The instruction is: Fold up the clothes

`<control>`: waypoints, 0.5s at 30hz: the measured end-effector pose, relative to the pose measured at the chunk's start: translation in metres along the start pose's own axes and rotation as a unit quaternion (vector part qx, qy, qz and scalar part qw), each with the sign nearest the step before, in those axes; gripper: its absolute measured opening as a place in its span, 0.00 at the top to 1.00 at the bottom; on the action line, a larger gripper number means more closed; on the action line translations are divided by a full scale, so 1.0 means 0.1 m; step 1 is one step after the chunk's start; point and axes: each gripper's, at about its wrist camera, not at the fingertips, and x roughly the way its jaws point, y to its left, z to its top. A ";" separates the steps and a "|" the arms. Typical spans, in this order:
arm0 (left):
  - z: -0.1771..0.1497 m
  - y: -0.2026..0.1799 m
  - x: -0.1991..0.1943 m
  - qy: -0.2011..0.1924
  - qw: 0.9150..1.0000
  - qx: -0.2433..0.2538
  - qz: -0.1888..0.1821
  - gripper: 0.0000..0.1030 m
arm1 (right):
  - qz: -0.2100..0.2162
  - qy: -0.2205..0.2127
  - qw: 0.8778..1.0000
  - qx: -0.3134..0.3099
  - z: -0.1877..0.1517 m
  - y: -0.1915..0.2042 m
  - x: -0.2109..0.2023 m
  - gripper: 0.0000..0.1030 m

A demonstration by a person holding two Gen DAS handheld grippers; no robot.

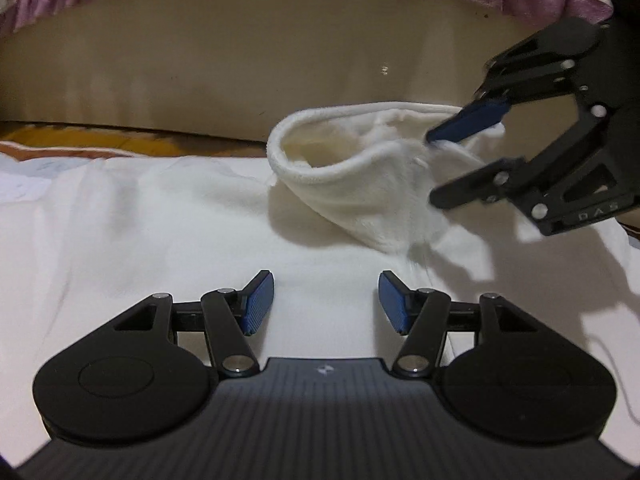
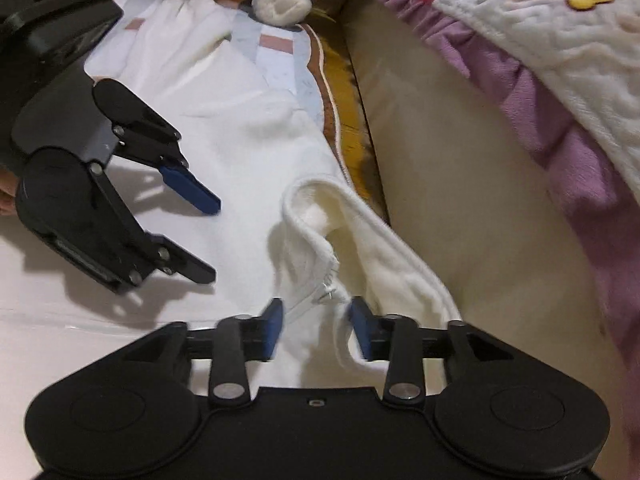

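The white fleece garment [image 2: 248,128] lies spread on the bed, its zippered collar [image 2: 320,240] bunched up. The right gripper [image 2: 316,324] straddles the zipper edge, fingers parted, gripping nothing; the left gripper [image 1: 326,300] hovers open over flat fabric, probably ready to smooth it.

Raised letters reading "DAS" stand on the black plastic body of the right claw [image 1: 434,168], seen from the left wrist camera. A small pale lightning-like emblem marks the ribbed dark grey housing of the left claw [image 1: 326,300]. Nothing else is legible.
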 end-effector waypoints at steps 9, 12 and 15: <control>0.02 -0.06 0.12 -0.014 1.000 0.026 -0.003 0.44 | 0.060 -0.048 0.983 0.169 -0.20 -0.28 0.12 0.87; 0.05 -0.03 0.11 -0.011 1.000 0.000 -0.005 0.43 | 0.055 -0.085 0.963 0.251 -0.34 -0.36 0.01 0.89; 0.07 -0.02 0.11 -0.010 1.000 -0.008 0.002 0.44 | 0.054 -0.121 0.934 0.332 -0.48 -0.54 -0.12 0.89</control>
